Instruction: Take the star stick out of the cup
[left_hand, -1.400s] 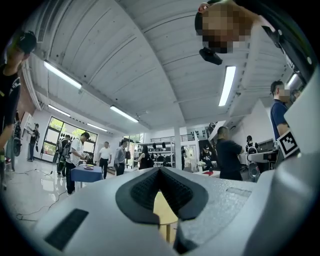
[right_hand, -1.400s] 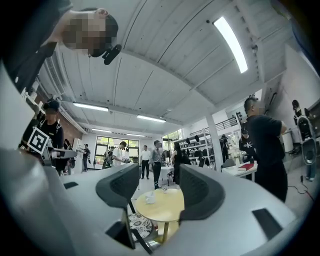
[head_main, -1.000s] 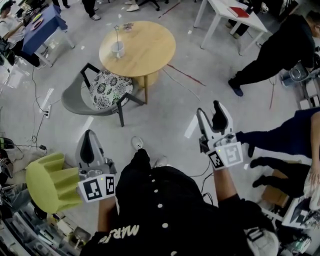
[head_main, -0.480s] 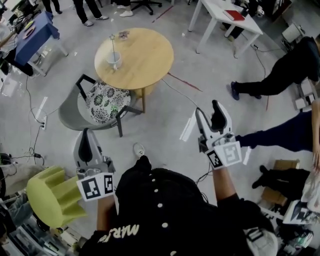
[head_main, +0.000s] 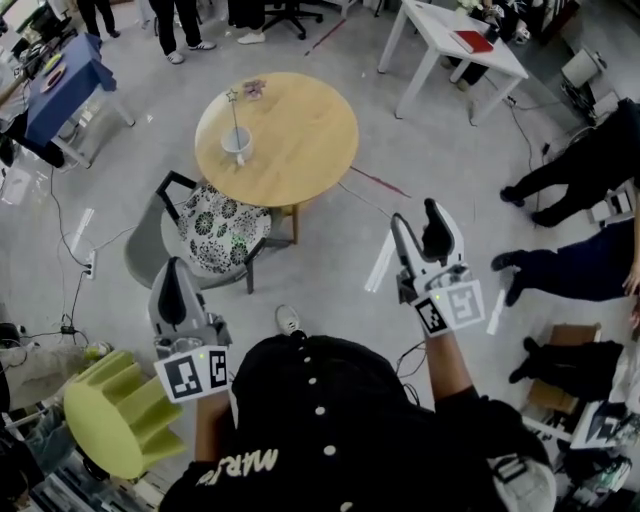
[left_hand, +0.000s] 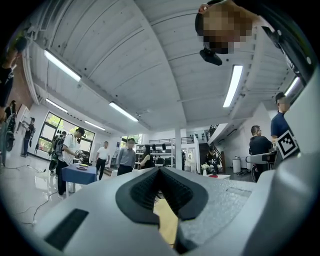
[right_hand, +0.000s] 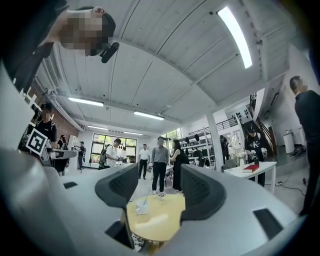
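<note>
The star stick (head_main: 235, 118) stands upright in a small white cup (head_main: 237, 146) on the left part of a round wooden table (head_main: 295, 140), far ahead of both grippers. In the right gripper view the cup (right_hand: 142, 207) and stick (right_hand: 146, 197) show between the jaws, well away on the table (right_hand: 163, 217). My right gripper (head_main: 422, 238) (right_hand: 152, 187) is held open over the floor with nothing in it. My left gripper (head_main: 175, 296) (left_hand: 161, 172) is shut on nothing, low at the left.
A grey chair with a patterned cushion (head_main: 208, 235) stands between me and the table. A green ribbed stool (head_main: 115, 412) is by my left arm. A white table with a red book (head_main: 455, 40), a blue table (head_main: 62, 75), cables and several people surround the area.
The round table with the cup sits lower in the head view than before, so it is somewhat nearer. Both grippers keep the same pose and state.
</note>
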